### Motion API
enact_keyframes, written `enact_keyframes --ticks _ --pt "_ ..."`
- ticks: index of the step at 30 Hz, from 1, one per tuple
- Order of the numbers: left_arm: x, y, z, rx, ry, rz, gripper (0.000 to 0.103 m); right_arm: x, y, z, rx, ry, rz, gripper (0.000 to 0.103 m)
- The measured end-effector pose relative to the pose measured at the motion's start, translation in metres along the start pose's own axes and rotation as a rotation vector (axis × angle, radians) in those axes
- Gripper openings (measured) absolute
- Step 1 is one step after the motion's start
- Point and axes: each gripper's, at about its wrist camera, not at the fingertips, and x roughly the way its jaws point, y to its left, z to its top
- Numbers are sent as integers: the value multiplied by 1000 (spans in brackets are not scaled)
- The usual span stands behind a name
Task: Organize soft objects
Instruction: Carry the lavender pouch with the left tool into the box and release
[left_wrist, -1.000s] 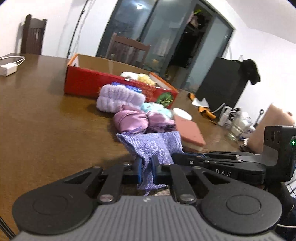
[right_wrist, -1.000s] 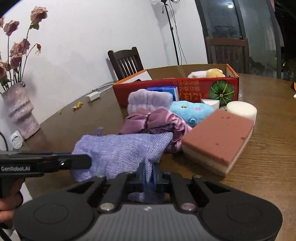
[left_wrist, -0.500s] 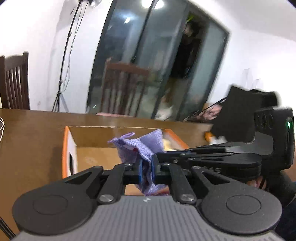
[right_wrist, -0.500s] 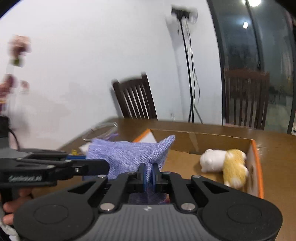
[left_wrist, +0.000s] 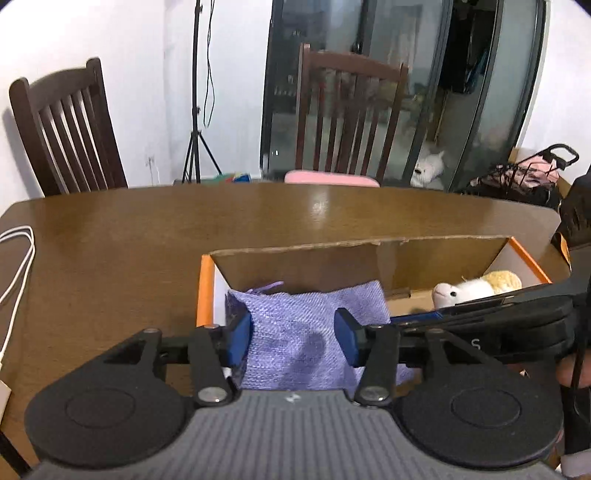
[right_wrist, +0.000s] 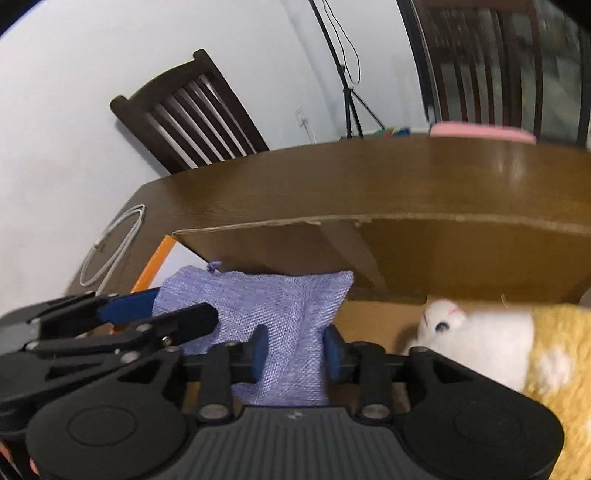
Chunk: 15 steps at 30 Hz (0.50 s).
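Two claws meet over an open cardboard box (left_wrist: 402, 258) on a brown wooden tabletop (left_wrist: 147, 236), and we are holding one in each hand. Between them lies a lilac woven pouch (left_wrist: 306, 332), resting inside the box at its left end, close to the orange-edged left wall.

Our left claw (left_wrist: 293, 341) is opening. Its blue pads (left_wrist: 239, 339) stand apart on either side of the pouch, and the fabric sits loosely between them rather than being pinched. Our right claw (right_wrist: 293, 349) is opening too, with a fold of the same pouch (right_wrist: 280, 317) between its pads; the cloth looks slack there, so we read it as released. From the left view, the right claw reaches in from the right edge across the box. From the right view, the left claw (right_wrist: 155, 314) comes in from the left.

Farther right in the box lies a plush toy (left_wrist: 476, 286), white at the head and yellow behind, just beside the pouch but not touching it as far as we can tell. In the right view the toy (right_wrist: 480, 339) fills the near right corner.

On the tabletop to the left lies a coiled white cable (left_wrist: 18, 258). Beyond the far edge stand two dark wooden chairs (left_wrist: 66, 129), a tripod stand (left_wrist: 195, 110) and glass doors (left_wrist: 461, 92).
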Motion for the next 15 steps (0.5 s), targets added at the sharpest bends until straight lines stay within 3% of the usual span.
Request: enact_keyframes --ticks 6,8,10,13,15 --pt "-11 7 -1 -51 -9 -1 59 -26 10 -1 -62 -58 -70 48" --pt "-28 6 2 -49 -24 -20 61 -51 15 1 -76 -87 -60 59" --pt "-56 5 6 -55 -42 -35 65 -82 15 2 -94 -117 -74 68" --pt "-105 -3 10 -13 -98 -2 70 -138 14 -3 -125 -170 -147 71" --pt "-139 -10 8 17 -136 24 79 -178 10 -11 -138 -207 -191 77"
